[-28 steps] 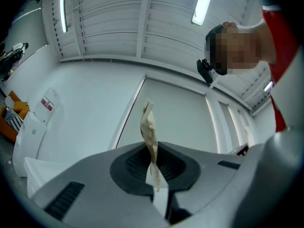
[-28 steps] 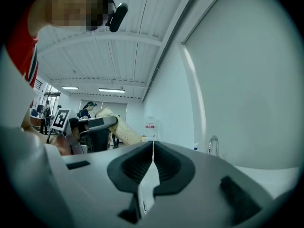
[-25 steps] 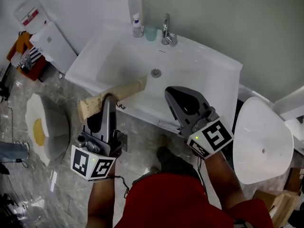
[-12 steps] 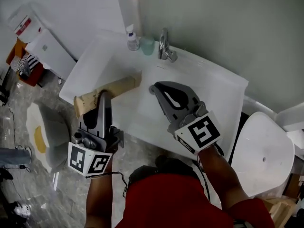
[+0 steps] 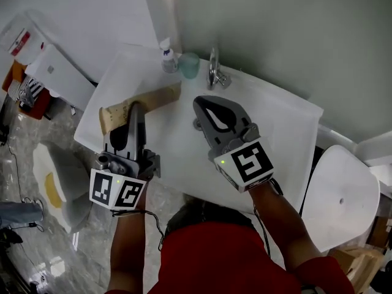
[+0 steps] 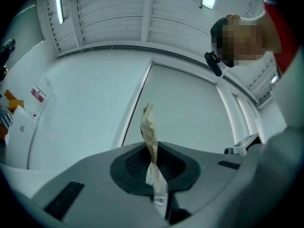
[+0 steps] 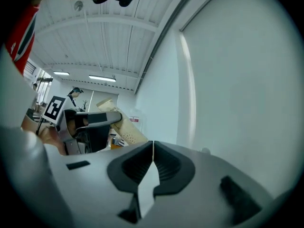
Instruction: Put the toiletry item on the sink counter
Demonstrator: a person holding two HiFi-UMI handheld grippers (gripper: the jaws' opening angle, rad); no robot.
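The toiletry item (image 5: pixel 150 99) is a flat tan packet, held crosswise above the left side of the white sink counter (image 5: pixel 119 72). My left gripper (image 5: pixel 133 106) is shut on its middle. In the left gripper view the packet (image 6: pixel 149 129) stands edge-on between the pads, and the left gripper (image 6: pixel 153 171) points up at the wall. My right gripper (image 5: pixel 210 99) hovers over the basin near the drain, shut with nothing in it. In the right gripper view its jaws (image 7: pixel 153 145) meet at the tips, and the packet (image 7: pixel 127 131) shows to the left.
A chrome faucet (image 5: pixel 214 72) stands at the back of the sink, with a teal cup (image 5: pixel 190 65) and a pump bottle (image 5: pixel 168 59) to its left. A white round lid (image 5: pixel 340 188) lies to the right. A white cabinet (image 5: pixel 58 75) stands at the left.
Both grippers have moved forward over the sink. The packet has gone from the sink's front edge to above the left counter, still in the left gripper.
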